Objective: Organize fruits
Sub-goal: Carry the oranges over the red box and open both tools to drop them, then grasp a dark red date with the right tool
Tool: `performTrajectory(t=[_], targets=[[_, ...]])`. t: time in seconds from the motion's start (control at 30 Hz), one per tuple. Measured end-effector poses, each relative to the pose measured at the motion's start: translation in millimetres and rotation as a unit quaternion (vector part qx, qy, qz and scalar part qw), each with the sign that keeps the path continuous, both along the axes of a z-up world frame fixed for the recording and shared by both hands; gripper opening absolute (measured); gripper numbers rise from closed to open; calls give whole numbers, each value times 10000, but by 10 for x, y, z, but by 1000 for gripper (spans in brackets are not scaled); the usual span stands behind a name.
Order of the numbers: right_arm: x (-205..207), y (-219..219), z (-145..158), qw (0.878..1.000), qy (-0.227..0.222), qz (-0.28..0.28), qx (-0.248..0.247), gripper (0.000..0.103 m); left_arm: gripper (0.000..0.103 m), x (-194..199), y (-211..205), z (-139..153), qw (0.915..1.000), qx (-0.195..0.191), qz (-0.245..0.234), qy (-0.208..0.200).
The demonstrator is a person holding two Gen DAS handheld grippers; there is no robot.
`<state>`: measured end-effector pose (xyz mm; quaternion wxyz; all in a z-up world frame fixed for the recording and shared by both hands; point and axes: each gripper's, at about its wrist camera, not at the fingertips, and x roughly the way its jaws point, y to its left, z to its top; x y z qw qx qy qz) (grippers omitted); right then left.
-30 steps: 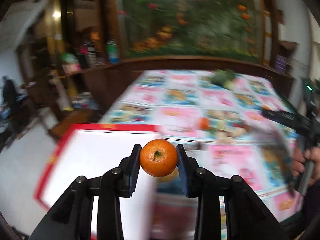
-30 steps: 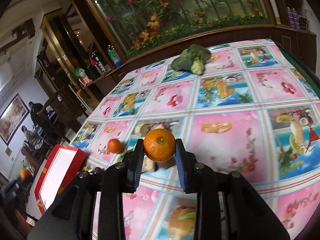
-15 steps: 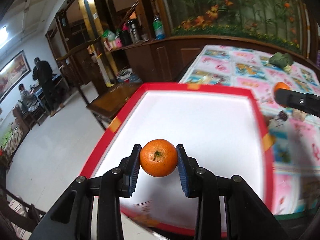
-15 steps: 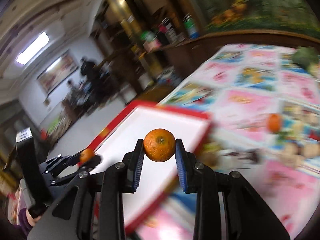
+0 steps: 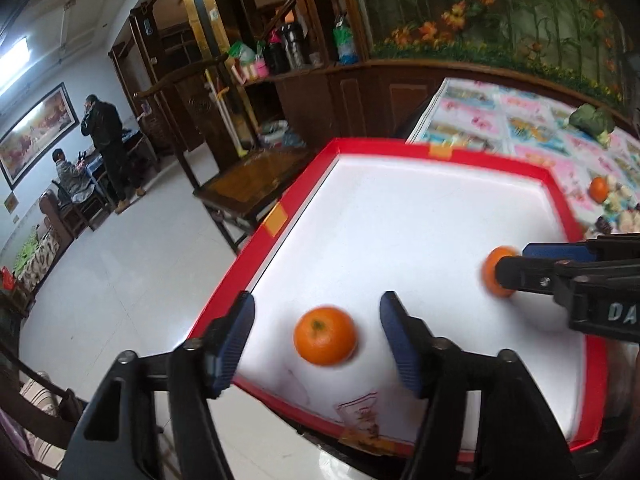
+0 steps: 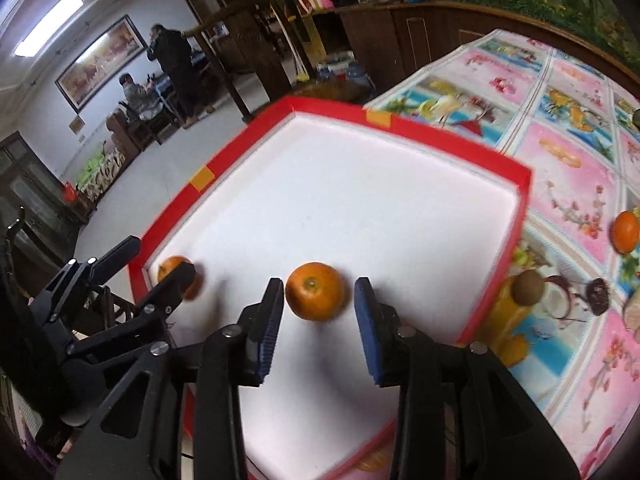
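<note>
The left gripper (image 5: 318, 346) had its jaws spread wide, well clear of the orange (image 5: 325, 335) lying between them on the white floor of the red-rimmed tray (image 5: 280, 216). That orange touched neither blue pad; slight blur softened its outline. In the right wrist view the same gripper (image 6: 154, 270) entered from the left, with this orange (image 6: 176, 276) partly hidden behind one finger near the tray's corner.

The right gripper (image 6: 319, 320) was likewise open, its pads standing apart on either side of a second orange (image 6: 316, 297), which rested on the tray floor. In the left wrist view this gripper (image 5: 516, 270) reached in from the right, and the second orange (image 5: 494, 271) showed at its fingertips, blurred.

Beyond the tray's right rim, on the patterned tablecloth (image 6: 568, 184), a third orange (image 6: 626, 231) lay apart from the tray, with a kiwi (image 6: 528, 288) nearer the rim. Farther along the table sat a green vegetable (image 5: 592, 120).

In the far background two people (image 5: 100, 136) were at a table under a framed picture (image 5: 38, 128).
</note>
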<state>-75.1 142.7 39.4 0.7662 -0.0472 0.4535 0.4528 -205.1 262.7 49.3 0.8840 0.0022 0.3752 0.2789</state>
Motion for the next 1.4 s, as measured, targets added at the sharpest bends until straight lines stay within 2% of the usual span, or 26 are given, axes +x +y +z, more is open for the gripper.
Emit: performTrajectory(t=[0.07,0.13,0.23,0.33,0.43,0.57,0.67,0.87,0.97,1.0,1.03,1.17,1.3,1.37,1.4], targets=[[28,-266,117,9993,-198,-112,310,47,66,-3,-109,83,9998,44,-165,-114],[101,-564,194,9978,-372,-266,485,60,69,-14,-220,162,9989,-65,-393,-251],[285,-1104,199,9945,-510,-626,672,64,70,1,-455,248,9954,-278,-827,-402],[525,-1560,36,9933,-137,-893,718,64,71,61,-691,301,9909,-391,-1219,-422],[620,-1852,-161,9919,261,-960,786,64,71,169,-980,319,9825,-618,-1716,-382],[656,-1891,-261,9912,526,-883,836,64,71,372,-1339,290,9688,-911,-2298,-183],[695,-1784,-225,9923,371,-903,767,63,71,455,-1460,258,9669,-917,-2380,-100],[887,-1419,-269,9955,167,-885,294,41,71,482,-1475,205,9654,-1016,-2401,41],[935,-1282,-380,9948,6,-994,-232,19,71,490,-1451,204,9632,-1181,-2411,91],[911,-1285,-388,9940,-175,-998,-417,11,71,495,-1450,219,9614,-1250,-2448,101],[906,-1296,-384,9937,-225,-976,-508,8,71,508,-1458,234,9598,-1290,-2491,103],[965,-1436,-394,9947,3,-967,-341,8,71,651,-1522,238,9556,-1402,-2578,262],[958,-1490,-280,9969,2,-788,-65,9,71,719,-1570,188,9524,-1561,-2595,347],[1005,-1488,-200,9958,42,-905,152,14,71,706,-1570,155,9509,-1636,-2600,378],[1037,-1465,-192,9954,107,-925,212,22,71,685,-1576,138,9505,-1658,-2598,389]])
